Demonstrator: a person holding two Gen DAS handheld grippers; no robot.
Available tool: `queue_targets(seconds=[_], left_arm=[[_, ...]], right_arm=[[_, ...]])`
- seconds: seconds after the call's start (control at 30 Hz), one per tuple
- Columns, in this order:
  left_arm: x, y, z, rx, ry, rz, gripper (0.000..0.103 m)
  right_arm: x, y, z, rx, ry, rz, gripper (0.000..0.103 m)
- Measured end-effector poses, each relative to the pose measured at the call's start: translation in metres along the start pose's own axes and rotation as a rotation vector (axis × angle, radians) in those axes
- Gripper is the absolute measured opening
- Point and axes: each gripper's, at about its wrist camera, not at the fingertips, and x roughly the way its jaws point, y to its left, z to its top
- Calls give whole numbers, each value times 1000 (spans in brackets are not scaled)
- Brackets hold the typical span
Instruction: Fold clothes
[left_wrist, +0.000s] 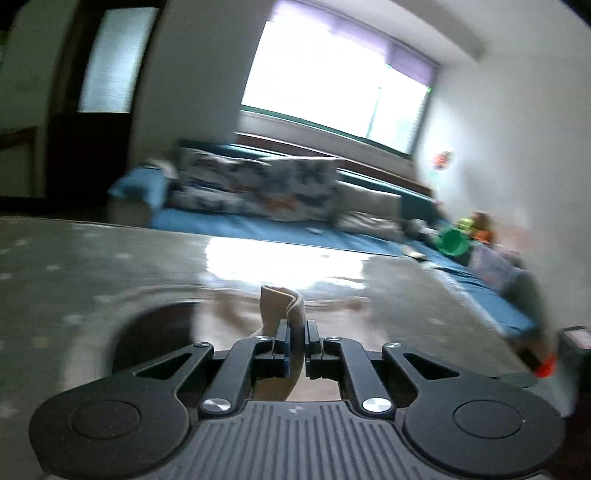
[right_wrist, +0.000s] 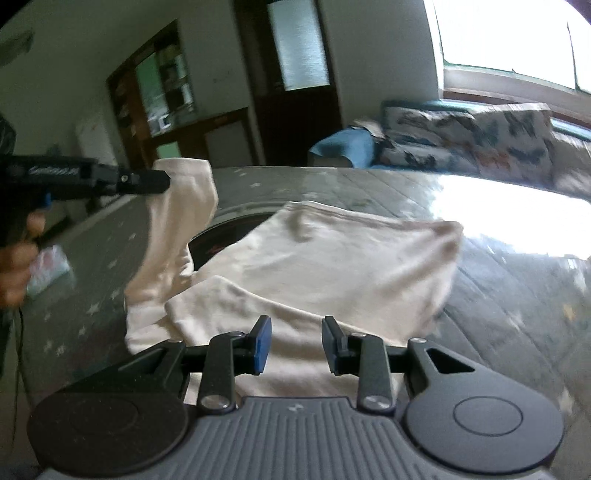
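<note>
Left gripper (left_wrist: 295, 334) jaws clamped on cream garment (right_wrist: 332, 258) corner, lifted. Right gripper (right_wrist: 295, 341) jaws open, empty. Advice: carry corner across evenly, keep fabric taut.

Stood in a white-walled room (left_wrist: 509, 122). Took strong daylight through a wide window (left_wrist: 332, 85) under a purple blind (left_wrist: 406, 59), with glare on the grey star-patterned table (left_wrist: 74, 266). Held a blue sofa (left_wrist: 280, 229) with patterned cushions (left_wrist: 258, 184) below the window, a dark door (right_wrist: 295, 81) and wooden shelving (right_wrist: 155, 92) beyond.
</note>
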Motion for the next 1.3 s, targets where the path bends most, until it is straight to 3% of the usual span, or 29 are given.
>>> queue_targets(seconds=[0.13, 0.23, 0.33, 0.4, 0.53, 0.67, 0.77, 0.87, 1.03, 1.1, 1.17, 1.3], left_arm=[[22, -40, -11, 31, 47, -120, 8], [42, -60, -22, 79, 101, -184, 14], [53, -66, -37, 153, 150, -184, 26], [49, -62, -43, 186, 161, -191, 27], [26, -34, -49, 239, 144, -162, 31], [7, 1, -55, 304, 140, -50, 32], [-2, 29, -66, 332, 171, 46, 32], [-8, 46, -79, 340, 223, 68, 32], [-14, 50, -93, 352, 240, 34, 32], [-17, 50, -95, 347, 233, 23, 40], [-18, 52, -96, 334, 233, 18, 42], [-18, 53, -95, 315, 246, 1, 40]], right_arm=[[-8, -16, -9, 43, -2, -30, 30], [-11, -24, -15, 59, 7, -49, 30], [-15, -30, -20, 65, 17, -71, 30], [-18, -34, -23, 68, 24, -80, 30], [-27, -39, -23, 77, 20, -93, 30], [-35, -38, -18, 83, 4, -80, 34], [-34, -34, -16, 84, -1, -63, 37], [-25, -28, -17, 69, 22, -56, 37], [-10, -18, -18, 41, 58, -48, 37], [-8, -15, -17, 29, 62, -51, 36], [-10, -12, -16, 24, 58, -50, 31], [-14, -8, -13, 13, 50, -50, 10]])
